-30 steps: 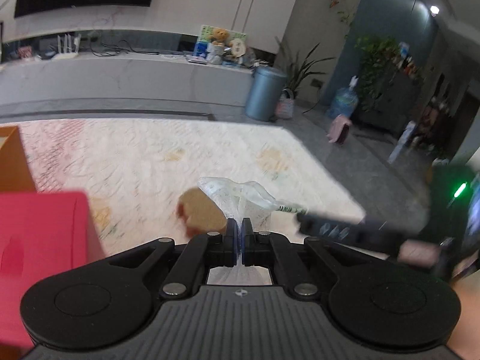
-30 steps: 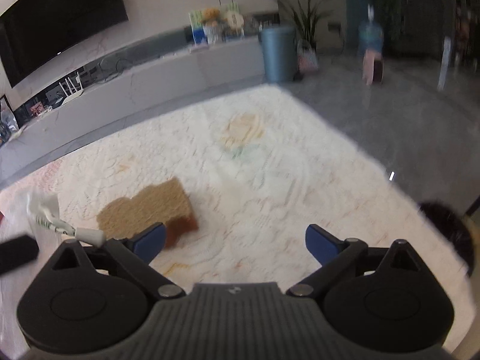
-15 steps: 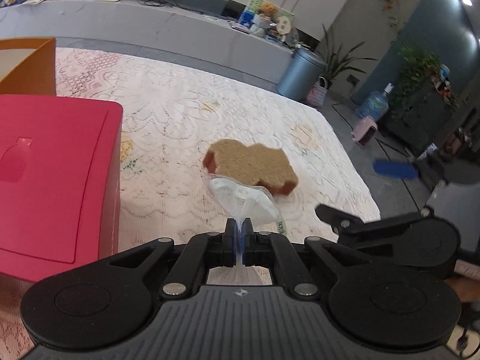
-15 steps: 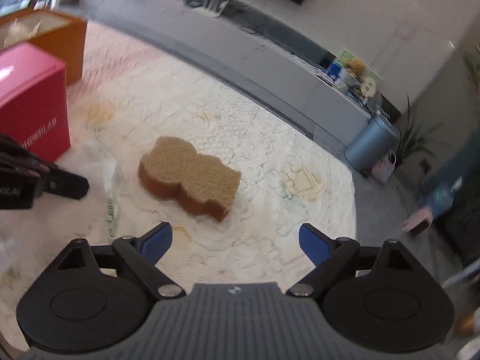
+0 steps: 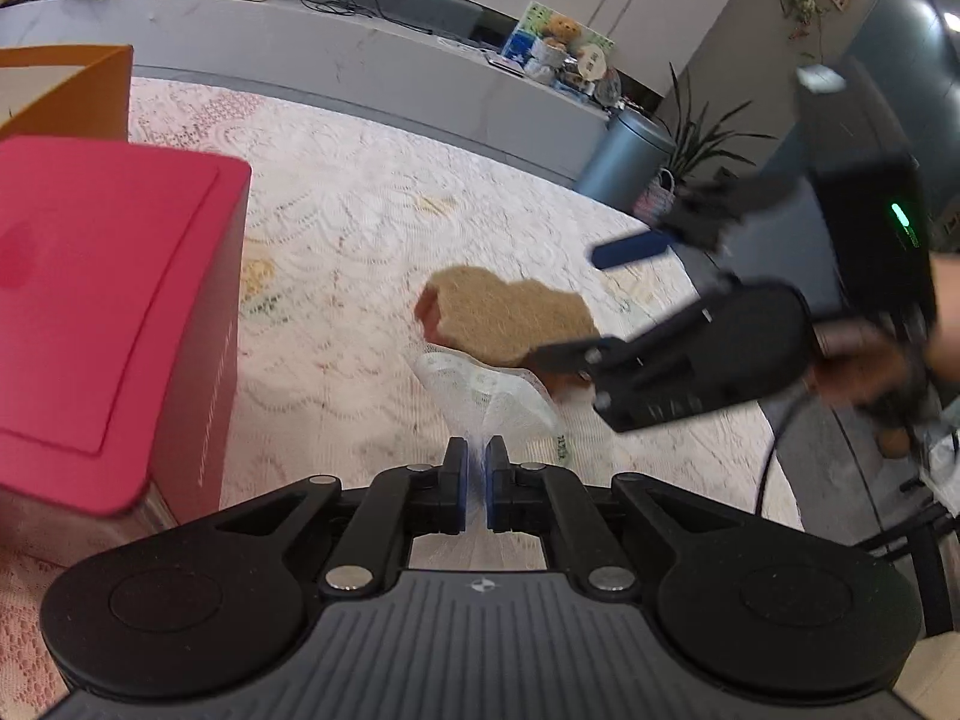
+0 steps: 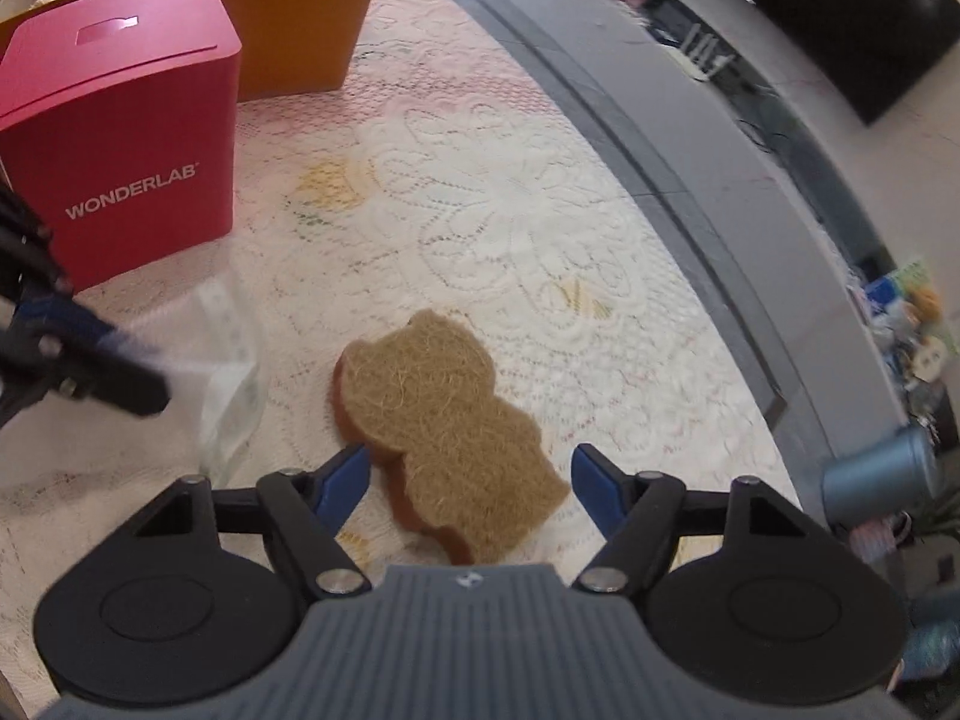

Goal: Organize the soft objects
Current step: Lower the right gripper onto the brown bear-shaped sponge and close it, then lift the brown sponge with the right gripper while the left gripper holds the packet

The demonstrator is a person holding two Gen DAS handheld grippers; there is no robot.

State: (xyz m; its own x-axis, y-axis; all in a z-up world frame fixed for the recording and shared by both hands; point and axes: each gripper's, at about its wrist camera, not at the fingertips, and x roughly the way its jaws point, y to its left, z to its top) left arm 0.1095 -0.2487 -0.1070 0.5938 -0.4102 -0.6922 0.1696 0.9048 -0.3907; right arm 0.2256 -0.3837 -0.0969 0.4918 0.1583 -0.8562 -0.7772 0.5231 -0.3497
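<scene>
A tan, bear-shaped sponge [image 6: 444,420] with a brown underside lies flat on the lace tablecloth [image 6: 510,228]; it also shows in the left wrist view as the sponge [image 5: 510,318]. My right gripper [image 6: 468,468] straddles it from above, jaws closing, a blue pad on each side and a small gap still showing on the right. My left gripper [image 5: 474,480] is shut on the edge of a clear plastic bag [image 5: 480,384], which hangs just in front of the sponge. From the right wrist view, the left gripper [image 6: 120,372] holds the bag [image 6: 228,384] left of the sponge.
A red box [image 6: 132,138] marked WONDERLAB stands left of the sponge, with an orange box [image 6: 300,30] of white soft items behind it. The table edge runs close on the right, with a grey floor and a blue bin [image 5: 636,156] beyond.
My right gripper has swung in over the sponge, rolled, and narrowed its jaws around it. My left gripper has sunk a little, still holding the bag.
</scene>
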